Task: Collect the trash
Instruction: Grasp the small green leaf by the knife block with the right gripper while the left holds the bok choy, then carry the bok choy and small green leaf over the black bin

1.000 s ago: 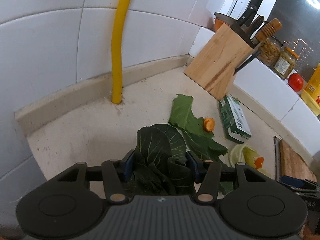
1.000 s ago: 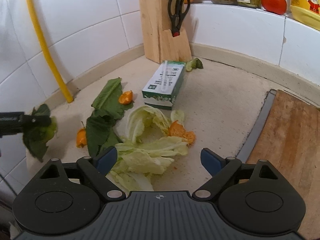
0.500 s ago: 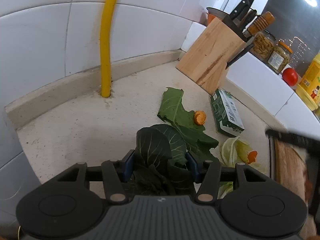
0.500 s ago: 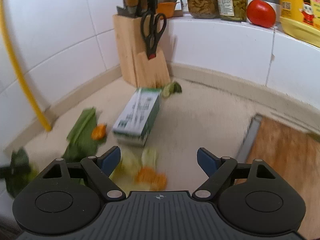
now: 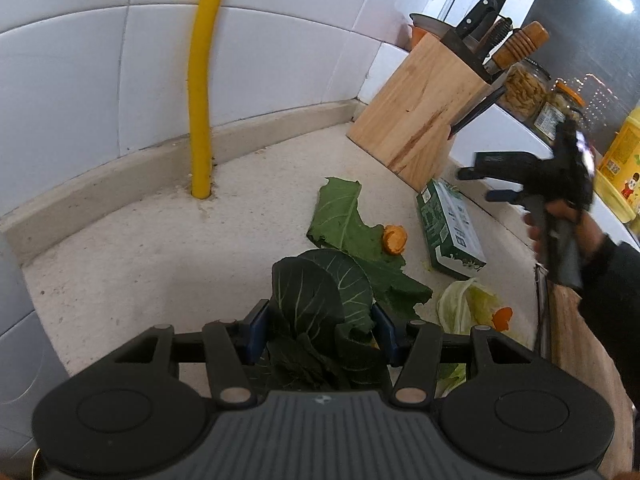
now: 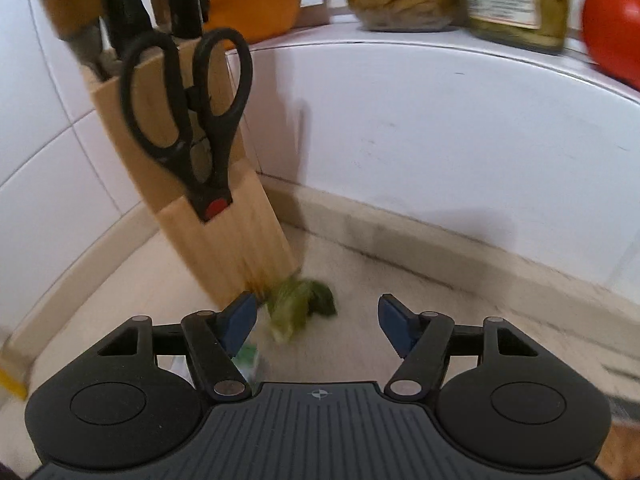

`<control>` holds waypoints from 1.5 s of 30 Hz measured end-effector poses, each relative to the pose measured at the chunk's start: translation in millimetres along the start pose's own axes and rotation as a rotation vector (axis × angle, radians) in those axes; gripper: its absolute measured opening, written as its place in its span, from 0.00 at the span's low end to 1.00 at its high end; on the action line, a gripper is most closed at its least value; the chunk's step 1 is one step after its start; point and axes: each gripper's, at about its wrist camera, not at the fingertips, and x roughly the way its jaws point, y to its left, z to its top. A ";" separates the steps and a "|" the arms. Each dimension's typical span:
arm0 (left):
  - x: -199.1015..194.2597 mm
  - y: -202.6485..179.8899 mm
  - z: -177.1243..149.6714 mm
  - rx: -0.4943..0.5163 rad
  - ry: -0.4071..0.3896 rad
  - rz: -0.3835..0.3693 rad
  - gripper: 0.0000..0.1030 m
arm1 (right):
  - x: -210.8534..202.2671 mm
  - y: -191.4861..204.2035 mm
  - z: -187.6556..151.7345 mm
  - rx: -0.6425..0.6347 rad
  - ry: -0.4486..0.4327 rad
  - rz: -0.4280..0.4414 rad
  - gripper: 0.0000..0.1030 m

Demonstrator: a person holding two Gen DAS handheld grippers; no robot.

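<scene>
Fingers of the right gripper [image 6: 318, 318] just narrowing yet apart, empty, now swung across to the bench's back corner, over a small green scrap [image 6: 300, 304] at the knife block's [image 6: 224, 236] foot. Likely next pickup. Left gripper [image 5: 320, 330] unmoved, half-closed, clamped on dark leaves [image 5: 320, 300] above the bench's front edge.

blur: right wrist view smeared, green scrap [image 6: 301, 304] by knife block [image 6: 224, 240] unclear | cut off: tomato [image 6: 612, 28], jars' tops | hidden: lower dark cabbage leaf [image 5: 316, 320] behind left claw [image 5: 320, 330] body | right claw [image 5: 486, 178] blurred
</scene>
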 end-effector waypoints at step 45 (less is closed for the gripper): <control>23.9 -30.0 -32.8 0.130 0.054 0.129 0.46 | -159.8 4.9 -144.3 0.002 0.109 0.297 0.09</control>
